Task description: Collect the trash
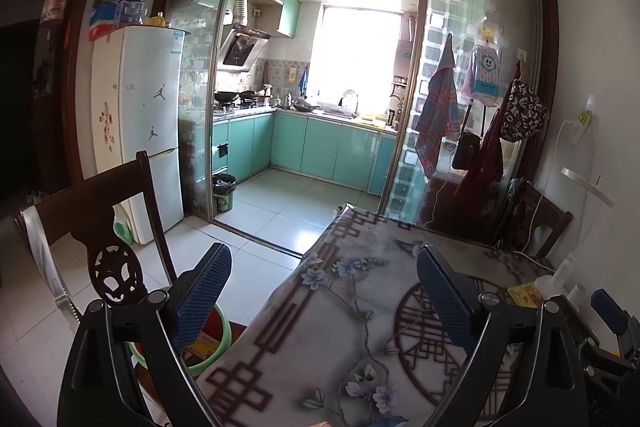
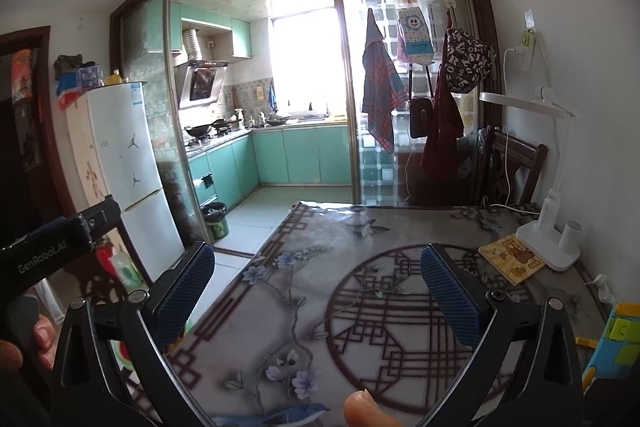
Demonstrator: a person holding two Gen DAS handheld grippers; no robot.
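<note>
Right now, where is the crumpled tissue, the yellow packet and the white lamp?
crumpled tissue [image 2: 603, 287], right wrist view, on its white crumpled middle.
yellow packet [image 2: 511, 258], right wrist view, on the middle of its printed face.
white lamp [image 2: 549, 247], right wrist view, on its flat base.

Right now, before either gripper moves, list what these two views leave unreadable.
- Basin contents, left view: hidden by the left gripper fingers and table edge.
- White scrap by the wall, right view: too small to identify.
- Yellow-blue item, right view: cut off by the frame edge.
- Bin contents, both views: too small.
</note>
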